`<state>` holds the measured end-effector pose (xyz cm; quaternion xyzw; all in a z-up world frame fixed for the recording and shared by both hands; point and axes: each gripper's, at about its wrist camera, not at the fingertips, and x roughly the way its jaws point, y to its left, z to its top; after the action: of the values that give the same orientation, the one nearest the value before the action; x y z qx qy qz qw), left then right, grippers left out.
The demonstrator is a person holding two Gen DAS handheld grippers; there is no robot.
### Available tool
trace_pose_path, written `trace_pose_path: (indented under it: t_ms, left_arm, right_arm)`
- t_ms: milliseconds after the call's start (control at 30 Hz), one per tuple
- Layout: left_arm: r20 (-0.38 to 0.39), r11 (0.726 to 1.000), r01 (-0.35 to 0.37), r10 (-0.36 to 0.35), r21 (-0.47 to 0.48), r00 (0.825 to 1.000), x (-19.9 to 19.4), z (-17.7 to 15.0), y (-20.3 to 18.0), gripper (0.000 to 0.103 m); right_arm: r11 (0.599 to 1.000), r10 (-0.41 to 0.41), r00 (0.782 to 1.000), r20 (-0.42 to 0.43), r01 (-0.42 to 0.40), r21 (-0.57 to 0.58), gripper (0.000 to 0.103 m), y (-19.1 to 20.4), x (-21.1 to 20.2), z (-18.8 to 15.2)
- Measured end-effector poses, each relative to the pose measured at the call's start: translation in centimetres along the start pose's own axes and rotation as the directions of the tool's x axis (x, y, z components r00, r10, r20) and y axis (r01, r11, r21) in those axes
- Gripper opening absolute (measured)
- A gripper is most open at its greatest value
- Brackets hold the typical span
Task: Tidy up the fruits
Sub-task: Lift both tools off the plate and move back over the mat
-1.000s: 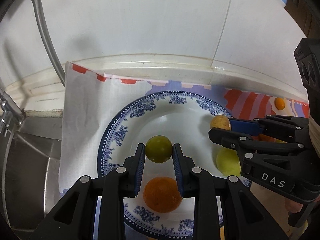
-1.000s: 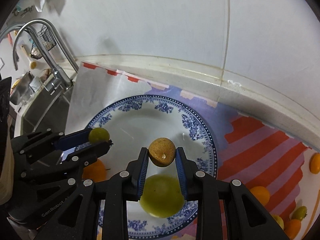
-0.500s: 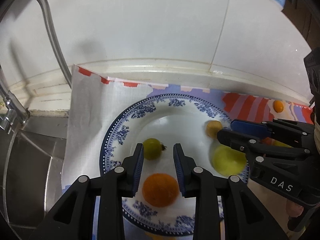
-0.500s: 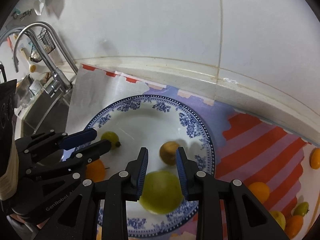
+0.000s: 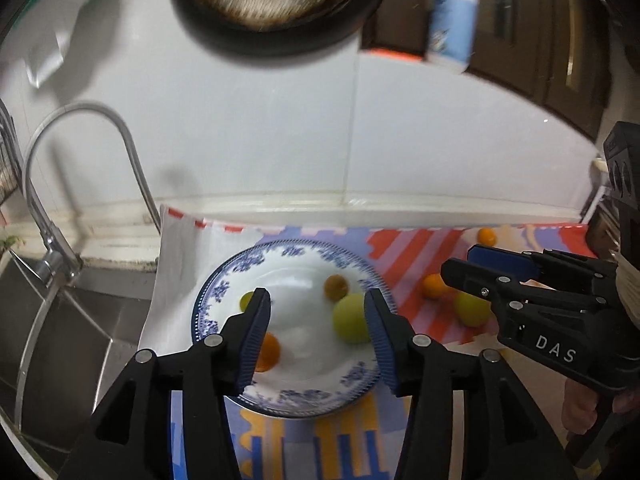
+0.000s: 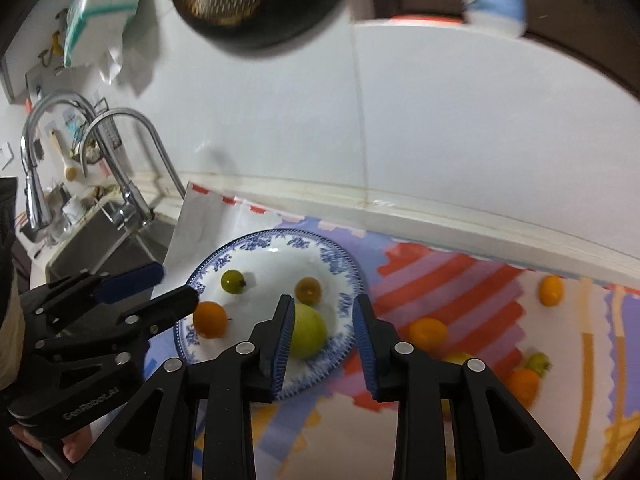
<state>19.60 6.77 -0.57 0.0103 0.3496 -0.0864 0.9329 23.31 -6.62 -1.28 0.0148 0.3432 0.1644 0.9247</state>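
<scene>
Blue-rimmed, the plate [image 6: 340, 264] lies on the striped cloth [image 6: 472, 276] near the sink edge and carries four fruits, and we hold the left gripper [image 5: 316, 328] and the right gripper [image 6: 322, 334] above it, both spread and empty, while more fruits [image 6: 428, 330] sit loose on the cloth to the right.

Left claw [image 5: 316, 334] spread wide, empty; right claw [image 6: 322, 338] likewise.
</scene>
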Motion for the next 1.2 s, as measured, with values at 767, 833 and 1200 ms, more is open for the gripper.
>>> trace_pose_path:
  t_ms: [767, 833, 1200]
  left_arm:
    - [0.125, 0.992, 0.062, -0.076, 0.110, 0.989, -7.8, -3.1, -8.2, 0.072]
    - [0.117, 0.991, 0.079, -0.092, 0.109, 0.989, -7.8, -3.4, -9.0, 0.072]
    - [0.044, 0.985, 0.122, -0.128, 0.120, 0.991, -5.2, -4.6, -12.9, 0.072]
  right_arm:
    - [0.982, -0.188, 0.969, 0.161, 0.184, 0.044, 0.047, -3.2, -13.3, -5.6]
    - [0.981, -0.194, 0.968, 0.160, 0.189, 0.048, 0.047, -3.6, -13.7, -6.1]
    - [0.980, -0.199, 0.975, 0.100, 0.195, 0.043, 0.047, -7.4, -13.5, -8.1]
